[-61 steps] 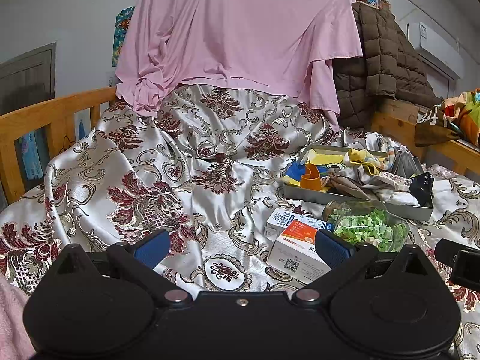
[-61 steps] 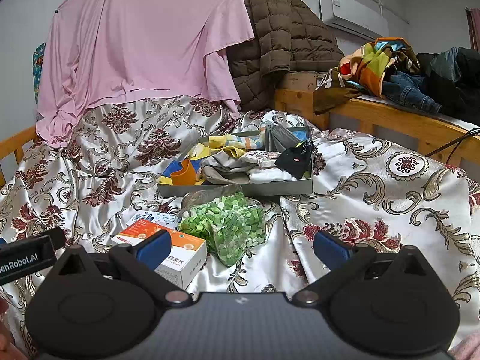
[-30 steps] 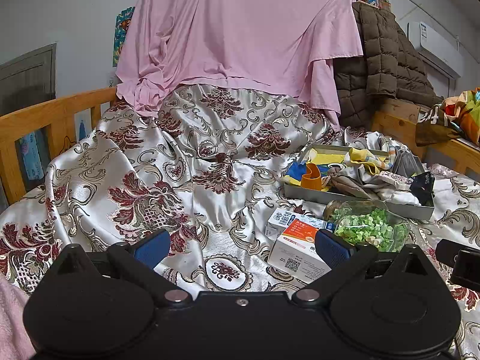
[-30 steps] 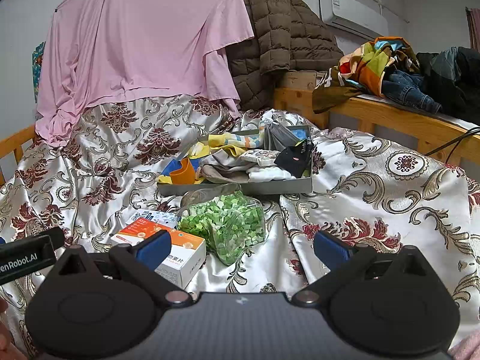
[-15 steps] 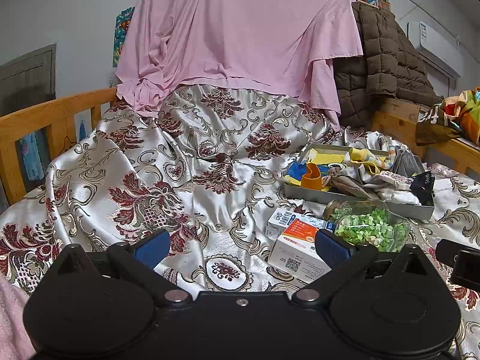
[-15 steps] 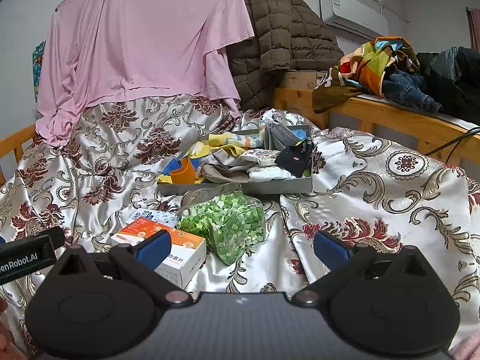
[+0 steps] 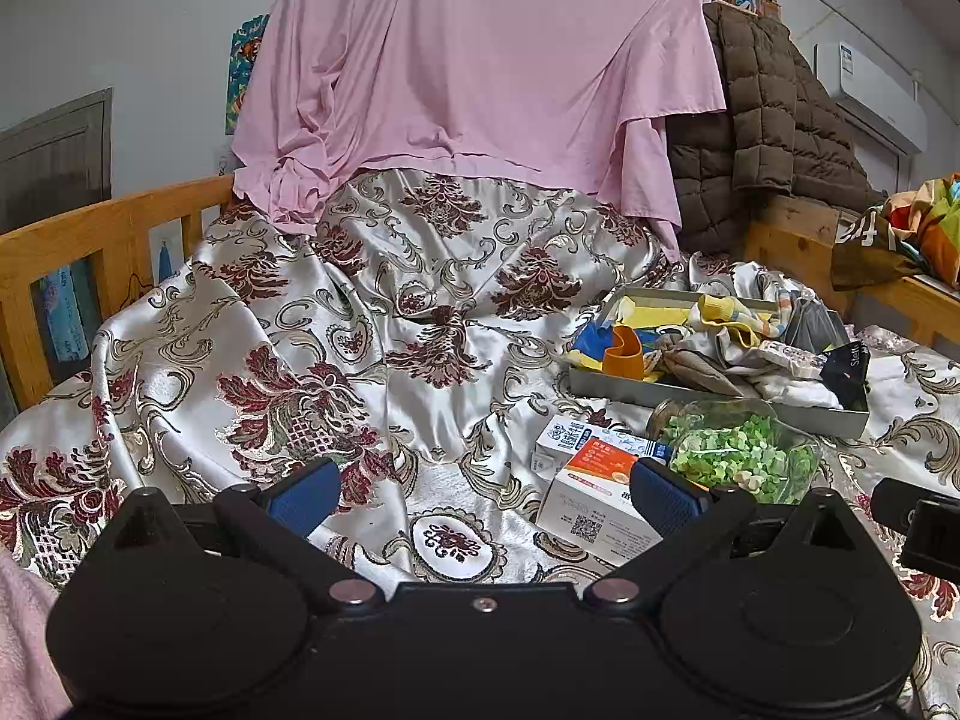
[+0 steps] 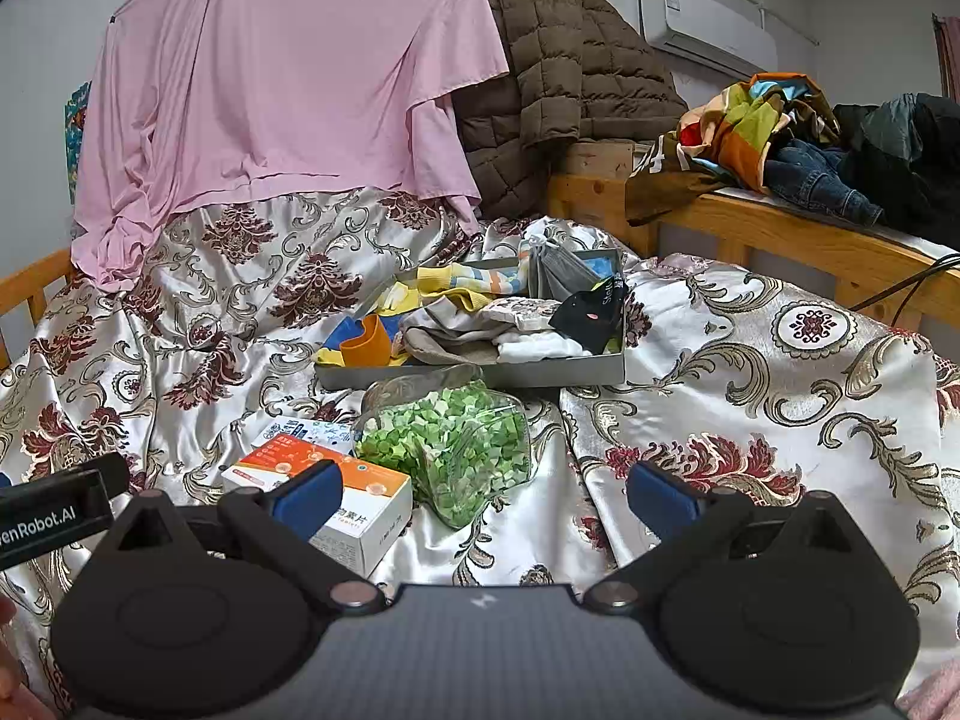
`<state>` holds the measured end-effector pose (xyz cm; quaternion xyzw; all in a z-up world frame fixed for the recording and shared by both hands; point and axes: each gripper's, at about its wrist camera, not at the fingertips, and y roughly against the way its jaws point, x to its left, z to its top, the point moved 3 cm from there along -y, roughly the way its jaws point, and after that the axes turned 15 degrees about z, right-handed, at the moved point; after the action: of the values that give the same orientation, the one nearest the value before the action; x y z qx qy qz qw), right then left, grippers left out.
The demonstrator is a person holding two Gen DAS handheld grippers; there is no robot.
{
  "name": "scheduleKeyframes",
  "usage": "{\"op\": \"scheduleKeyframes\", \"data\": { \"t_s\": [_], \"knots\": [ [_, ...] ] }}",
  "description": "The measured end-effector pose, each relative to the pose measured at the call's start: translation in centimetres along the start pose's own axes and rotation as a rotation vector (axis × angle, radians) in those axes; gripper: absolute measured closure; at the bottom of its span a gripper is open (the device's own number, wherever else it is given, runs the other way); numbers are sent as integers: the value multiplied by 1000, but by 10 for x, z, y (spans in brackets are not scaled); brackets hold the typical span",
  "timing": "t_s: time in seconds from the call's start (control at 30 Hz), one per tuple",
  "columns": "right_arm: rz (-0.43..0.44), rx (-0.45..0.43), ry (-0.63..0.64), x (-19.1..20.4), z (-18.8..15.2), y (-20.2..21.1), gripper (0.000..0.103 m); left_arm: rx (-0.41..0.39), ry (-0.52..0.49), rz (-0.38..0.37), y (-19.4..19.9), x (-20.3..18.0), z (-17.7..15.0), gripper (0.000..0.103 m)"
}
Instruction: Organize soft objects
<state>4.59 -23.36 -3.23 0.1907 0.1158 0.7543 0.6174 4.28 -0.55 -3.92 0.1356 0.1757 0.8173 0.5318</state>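
A grey tray (image 8: 480, 373) (image 7: 708, 401) sits on the floral satin bedspread, filled with soft items: yellow and striped socks (image 8: 456, 285), a grey cloth (image 8: 450, 333), a white cloth (image 8: 540, 349), a black sock (image 8: 591, 307) and an orange band (image 8: 367, 343). My left gripper (image 7: 483, 489) is open and empty, low over the bedspread, left of the tray. My right gripper (image 8: 483, 489) is open and empty, in front of the tray.
A clear jar of green bits (image 8: 450, 444) (image 7: 741, 456) lies in front of the tray beside an orange-and-white box (image 8: 327, 489) (image 7: 600, 495) and a white-blue box (image 7: 570, 435). Pink sheet (image 7: 480, 72), brown jacket (image 8: 558, 72), wooden rails (image 7: 78, 240), clothes pile (image 8: 810, 138).
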Motion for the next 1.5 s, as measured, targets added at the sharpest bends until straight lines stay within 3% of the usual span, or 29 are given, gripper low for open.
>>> {"op": "scheduleKeyframes", "data": {
  "t_s": [0.57, 0.9, 1.5],
  "knots": [
    [0, 1, 0, 0, 0, 0, 0, -2, -14, -8, 1, -1, -1, 1],
    [0, 1, 0, 0, 1, 0, 0, 11, -21, 44, -3, 3, 0, 1],
    [-1, 2, -1, 0, 1, 0, 0, -3, -32, 44, -1, 2, 1, 1]
  ]
}}
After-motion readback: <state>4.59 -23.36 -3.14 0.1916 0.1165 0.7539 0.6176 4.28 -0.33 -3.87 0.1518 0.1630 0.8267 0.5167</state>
